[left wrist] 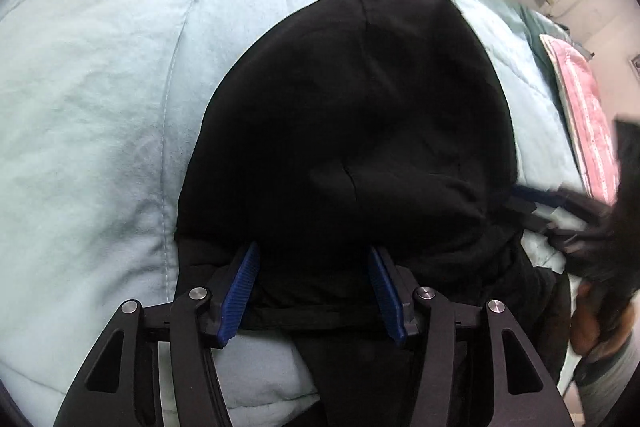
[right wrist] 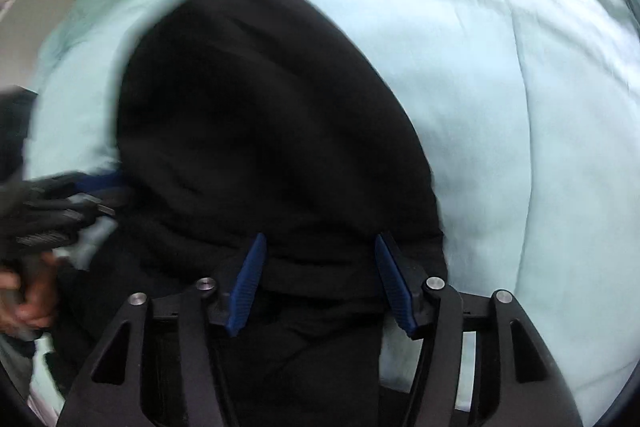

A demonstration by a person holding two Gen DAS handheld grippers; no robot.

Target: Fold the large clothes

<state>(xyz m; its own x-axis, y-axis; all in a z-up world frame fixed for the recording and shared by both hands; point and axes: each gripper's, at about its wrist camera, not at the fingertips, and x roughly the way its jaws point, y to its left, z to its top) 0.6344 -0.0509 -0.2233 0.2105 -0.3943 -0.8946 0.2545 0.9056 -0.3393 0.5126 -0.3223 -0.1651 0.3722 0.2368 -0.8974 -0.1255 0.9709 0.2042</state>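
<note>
Evidently the black garment [left wrist: 352, 115] lies bunched on the pale green quilt [left wrist: 100, 107], soft and limp, likely to sag and slip unless pinched at a hem or corner. The left gripper [left wrist: 313, 285] and right gripper [right wrist: 321, 277] both gape, holding nothing. No containers are visible.

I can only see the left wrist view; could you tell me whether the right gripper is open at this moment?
Observer: Yes. In its own view the right gripper has its jaws wide apart, over the black garment.
Operator: Thank you. Does anything lie beyond the garment on its right side?
Observer: Only the pale green quilt, with a stitched seam running down it.
Operator: Is my left gripper visible from there?
Observer: Yes, blurred at the left edge, the left gripper sits at the garment's side, a hand holding it.
</note>
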